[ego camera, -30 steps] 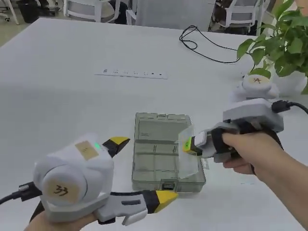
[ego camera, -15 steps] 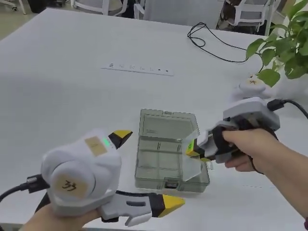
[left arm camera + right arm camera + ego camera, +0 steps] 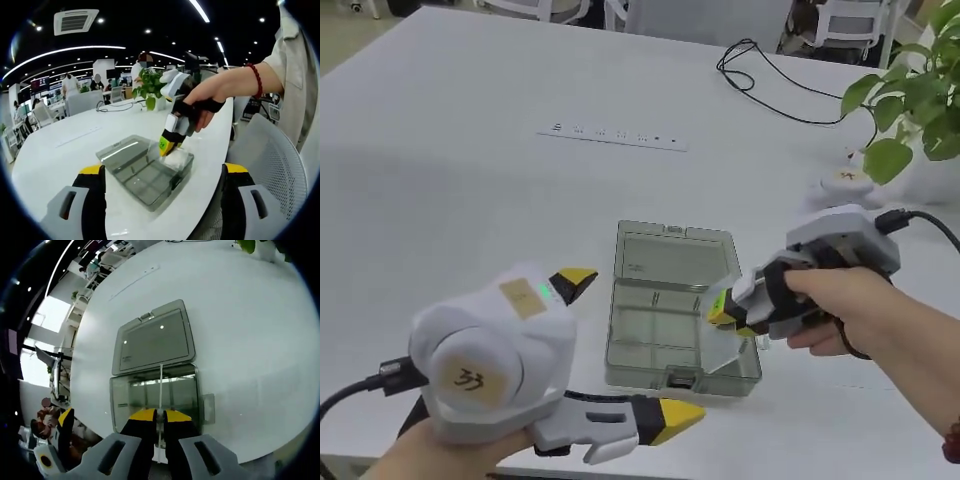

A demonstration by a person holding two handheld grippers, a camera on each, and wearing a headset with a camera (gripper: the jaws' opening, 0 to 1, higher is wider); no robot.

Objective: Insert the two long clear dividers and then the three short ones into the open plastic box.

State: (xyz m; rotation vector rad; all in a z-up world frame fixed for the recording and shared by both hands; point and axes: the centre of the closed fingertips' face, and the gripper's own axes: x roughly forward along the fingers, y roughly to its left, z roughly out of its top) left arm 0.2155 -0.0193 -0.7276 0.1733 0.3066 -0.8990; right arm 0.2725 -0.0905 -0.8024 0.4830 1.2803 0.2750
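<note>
While at one box (image 3: 675, 255), one divider (image 3: 723, 345).

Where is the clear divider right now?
In the head view, the clear divider is pinched in the right gripper, at the right side of the open plastic box.

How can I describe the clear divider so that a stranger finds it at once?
On the white table lies an open smoky-grey plastic box. At its right end the right gripper pinches a thin sheet, the clear divider, standing on edge. Unlike the tinted box, it is colourless and held by a gripper.
</note>
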